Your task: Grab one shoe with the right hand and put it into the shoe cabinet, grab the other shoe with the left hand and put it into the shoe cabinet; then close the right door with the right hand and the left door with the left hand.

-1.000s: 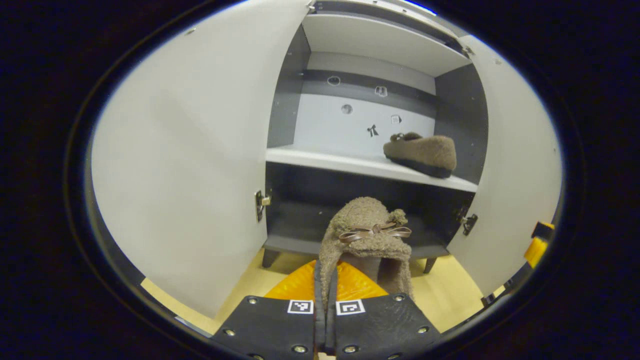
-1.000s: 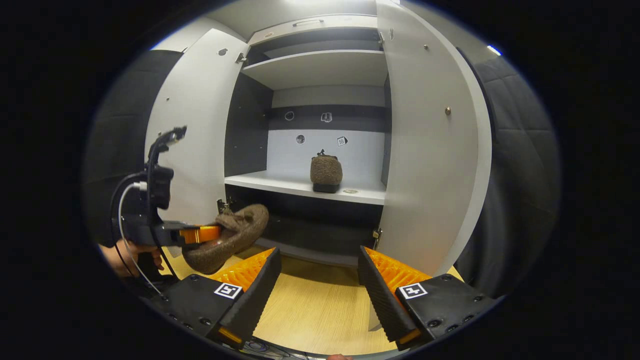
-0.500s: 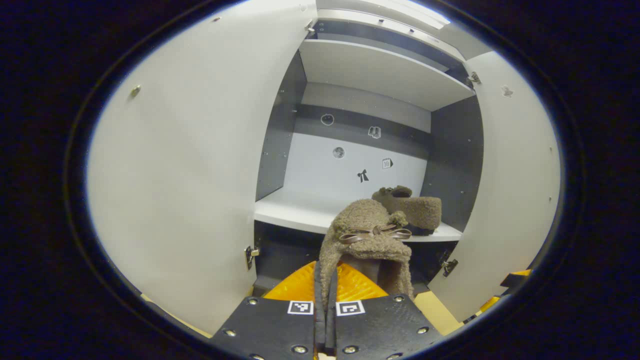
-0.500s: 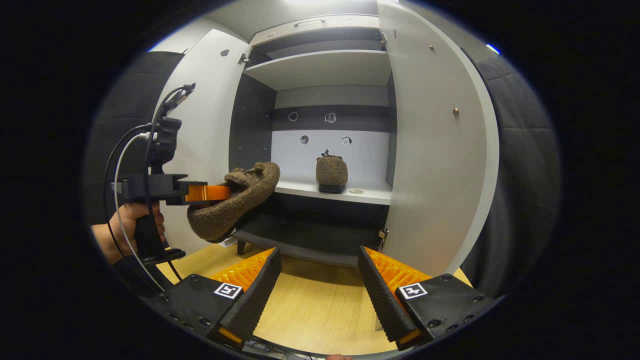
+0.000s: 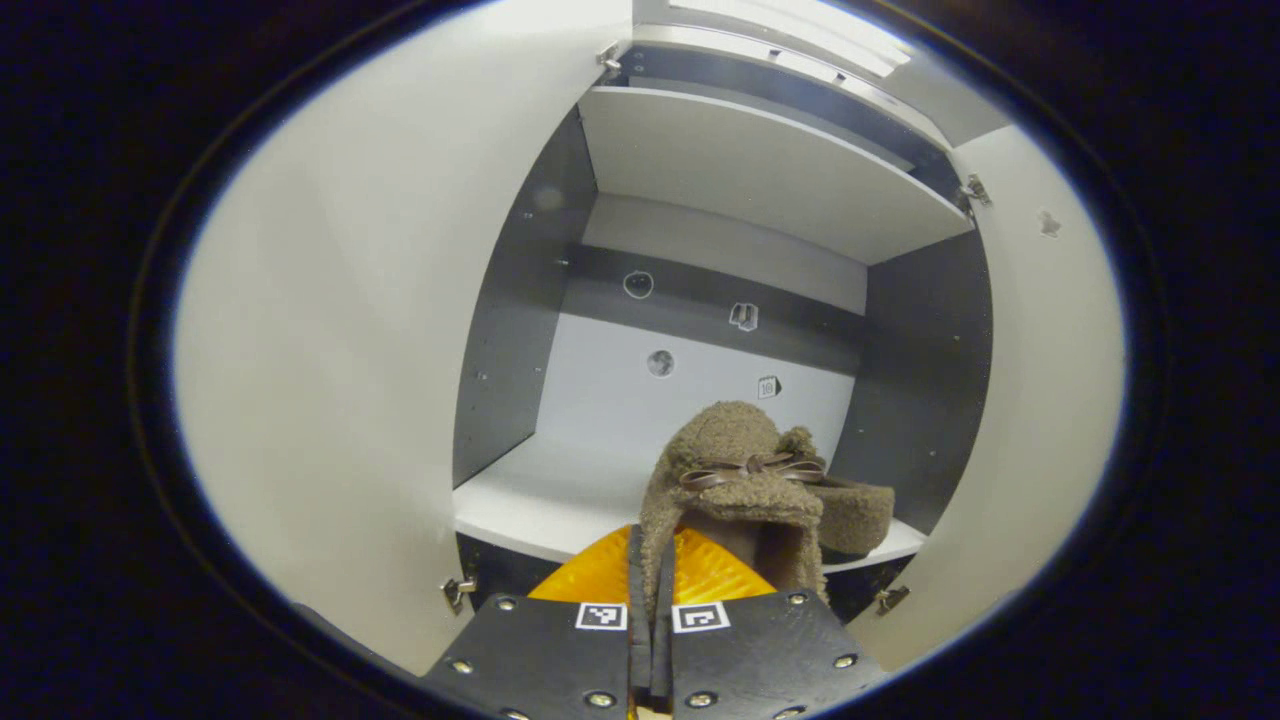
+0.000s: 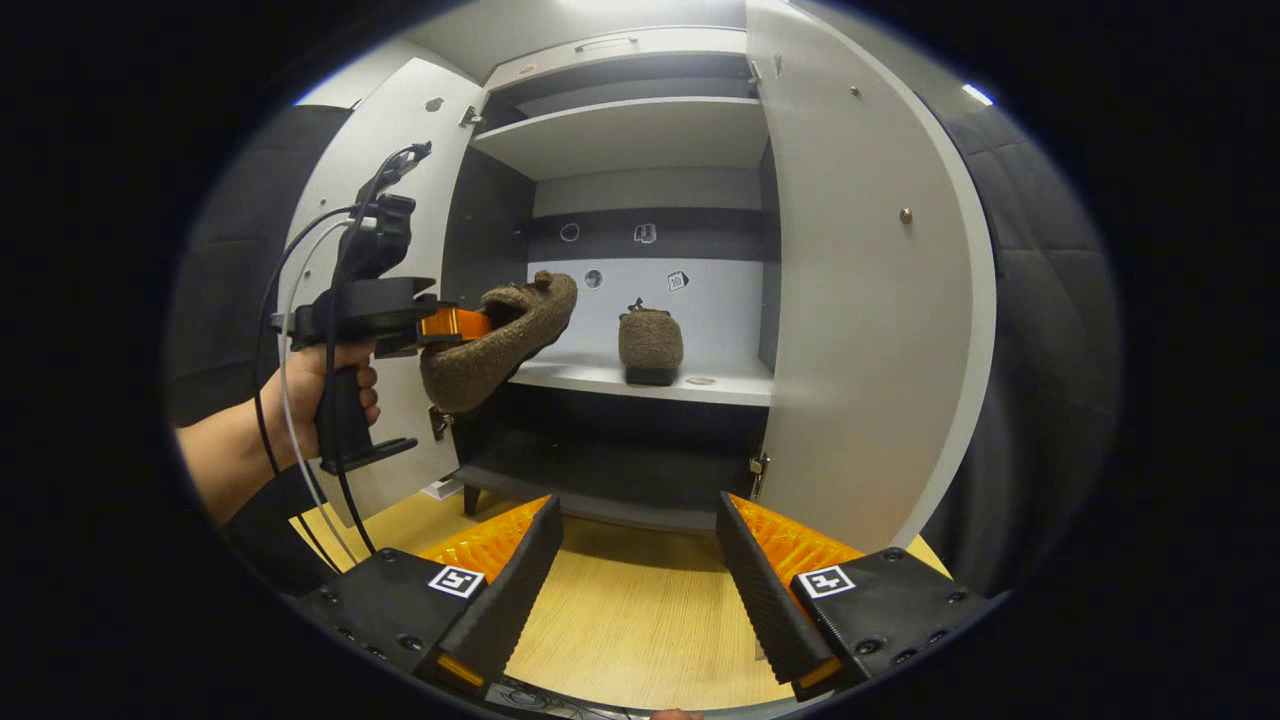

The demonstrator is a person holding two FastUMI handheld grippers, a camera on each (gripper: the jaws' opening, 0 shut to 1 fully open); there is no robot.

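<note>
- Leftmost in the right gripper view, a person's hand gripped the handle of the left gripper, with cables looping up from the device.
- That left gripper was clenched on the heel rim of a fuzzy brown shoe; the shoe hung in the air with its toe raised toward the cabinet opening, above the front edge of the middle shelf at its left end.
- Behind the hand stood the left door, swung wide open.
- Seen in the left gripper view, the left gripper had its two fingers pressed together on the shoe's edge, and a thin brown bow lay across the shoe's top.
- Further right, the second shoe sat on the middle shelf, well inside the shoe cabinet, heel toward the camera; in the left gripper view it peeked out from behind the held shoe.
- Small stickers dotted the cabinet's back panel.
- Right of that, the right door was also open, with a small knob on its face.
- At the bottom, the right gripper was released, its fingers spread wide apart over the wooden floor, grasping nothing.
</note>
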